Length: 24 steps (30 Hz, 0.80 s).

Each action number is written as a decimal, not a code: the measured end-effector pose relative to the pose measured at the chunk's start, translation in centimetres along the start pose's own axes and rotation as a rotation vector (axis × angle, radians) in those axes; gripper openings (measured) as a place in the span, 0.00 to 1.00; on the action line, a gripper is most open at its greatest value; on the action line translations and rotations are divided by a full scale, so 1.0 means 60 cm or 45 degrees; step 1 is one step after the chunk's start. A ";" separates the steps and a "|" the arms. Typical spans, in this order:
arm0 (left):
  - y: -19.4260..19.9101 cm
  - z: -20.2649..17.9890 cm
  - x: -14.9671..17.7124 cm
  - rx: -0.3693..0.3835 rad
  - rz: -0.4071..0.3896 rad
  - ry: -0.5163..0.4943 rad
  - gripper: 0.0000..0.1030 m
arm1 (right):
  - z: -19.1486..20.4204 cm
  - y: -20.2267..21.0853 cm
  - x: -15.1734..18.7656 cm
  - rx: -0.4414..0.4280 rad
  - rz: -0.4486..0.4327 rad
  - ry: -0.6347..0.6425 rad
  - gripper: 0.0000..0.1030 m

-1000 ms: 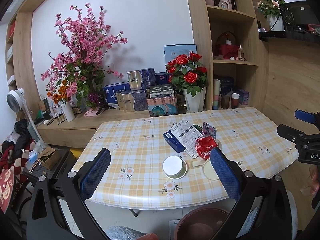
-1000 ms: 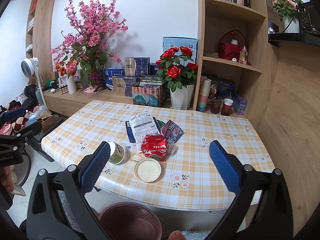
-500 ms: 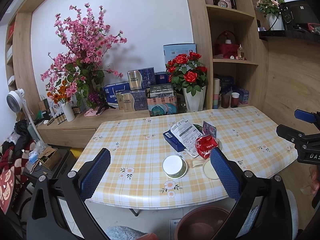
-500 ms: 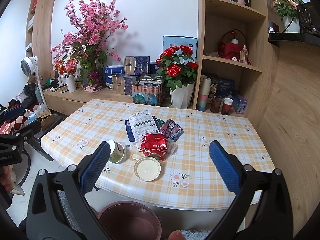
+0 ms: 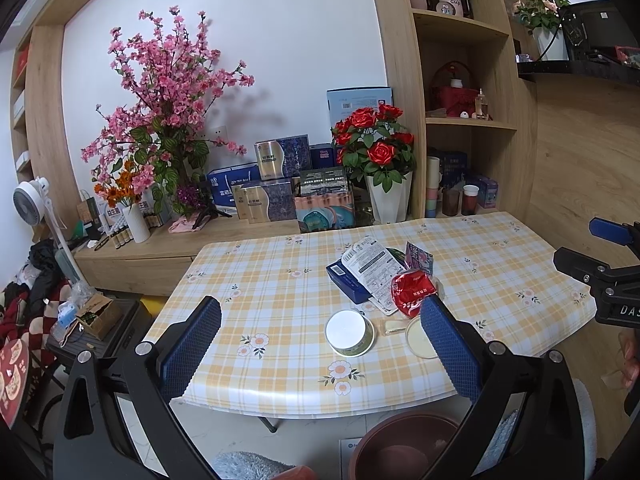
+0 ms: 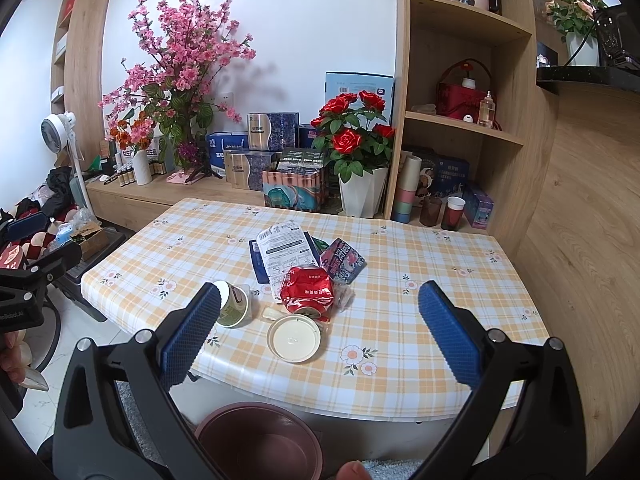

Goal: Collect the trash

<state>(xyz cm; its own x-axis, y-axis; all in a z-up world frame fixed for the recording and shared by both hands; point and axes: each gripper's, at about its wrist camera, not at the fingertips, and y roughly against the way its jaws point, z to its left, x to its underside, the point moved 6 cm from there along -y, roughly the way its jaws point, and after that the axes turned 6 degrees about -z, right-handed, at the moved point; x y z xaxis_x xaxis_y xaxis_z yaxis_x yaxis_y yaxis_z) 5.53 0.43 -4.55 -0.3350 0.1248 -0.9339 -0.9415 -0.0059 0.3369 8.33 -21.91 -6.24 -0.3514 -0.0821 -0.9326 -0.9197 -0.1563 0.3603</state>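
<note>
- Right wrist view: right tool (image 6: 319,322) spread wide, empty, held back from the bench (image 6: 420,360) edge.
- Left wrist view: left tool (image 5: 320,338) likewise spread, pinching nothing.
- Trash heaped mid-bench: crushed red can (image 6: 307,290) lying on its side, touching round white lid (image 6: 294,337); green paper cup (image 6: 232,304) tipped over just beside.
- Behind: white printed wrapper (image 6: 286,250) over a dark blue box (image 6: 259,264), purple sachet (image 6: 342,260) at right.
- Brown bin (image 6: 260,442) on floor below bench edge.
- Risks, judged: flat lid hard to pinch, likely to slide; tipped cup likely to roll off the edge; can possibly dripping; wrapper slipping loose.
</note>
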 end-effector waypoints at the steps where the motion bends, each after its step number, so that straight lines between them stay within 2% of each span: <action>1: 0.000 0.000 0.001 0.000 0.000 0.000 0.95 | 0.000 0.000 0.000 0.000 0.000 0.000 0.95; 16: 0.000 -0.002 0.003 0.004 0.010 0.010 0.95 | -0.004 -0.006 0.012 0.000 0.000 -0.003 0.95; 20: -0.008 0.013 0.014 -0.035 0.013 0.068 0.95 | -0.008 -0.013 0.022 -0.020 -0.020 -0.041 0.95; 23: -0.019 0.028 0.026 -0.021 0.026 0.121 0.95 | -0.015 -0.026 0.041 -0.092 -0.042 -0.110 0.95; 24: -0.034 0.038 0.047 -0.016 0.051 0.177 0.95 | -0.017 -0.032 0.047 -0.096 -0.041 -0.126 0.95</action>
<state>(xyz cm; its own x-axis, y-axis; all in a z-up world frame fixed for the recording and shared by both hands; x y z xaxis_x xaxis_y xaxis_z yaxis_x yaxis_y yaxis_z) 6.57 3.05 -7.60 -0.3736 -0.0148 -0.9275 -0.9273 -0.0210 0.3738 9.28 -22.84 -9.53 -0.3407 0.0210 -0.9399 -0.9163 -0.2314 0.3270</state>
